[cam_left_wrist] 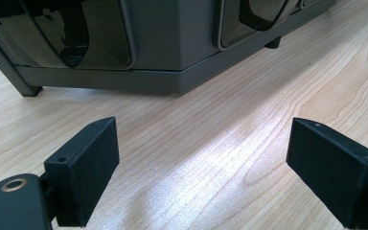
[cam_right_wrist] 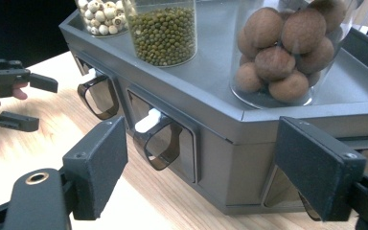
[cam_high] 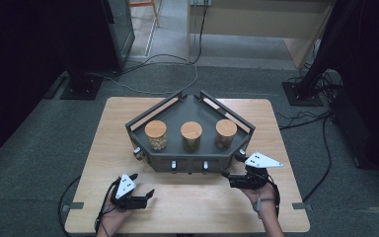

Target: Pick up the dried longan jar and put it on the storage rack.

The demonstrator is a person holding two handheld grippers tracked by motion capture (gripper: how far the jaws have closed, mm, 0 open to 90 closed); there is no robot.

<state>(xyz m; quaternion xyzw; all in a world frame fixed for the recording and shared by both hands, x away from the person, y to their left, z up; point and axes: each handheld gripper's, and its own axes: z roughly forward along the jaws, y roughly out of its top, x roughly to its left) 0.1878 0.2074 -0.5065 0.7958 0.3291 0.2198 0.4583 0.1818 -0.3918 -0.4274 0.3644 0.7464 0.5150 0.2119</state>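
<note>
Wooden surface [cam_high: 187, 197] carries the left claw [cam_high: 147, 196] at seven o'clock, spread and empty. Grey rack [cam_high: 190, 163] stands at centre with three jars. At four o'clock the right claw [cam_high: 225, 175], spread and gripping nothing, faces its front corner; line up squarely on the drawer handle [cam_right_wrist: 155, 139] before pinching.

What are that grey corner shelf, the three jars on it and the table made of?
The shelf looks like matt grey painted metal, possibly plastic: smooth, even surface with crisp edges. The jars appear to be clear glass or acrylic, since the beans and brown balls show through; their lids look like light wood. The table shows pale wood grain, perhaps laminate.
</note>
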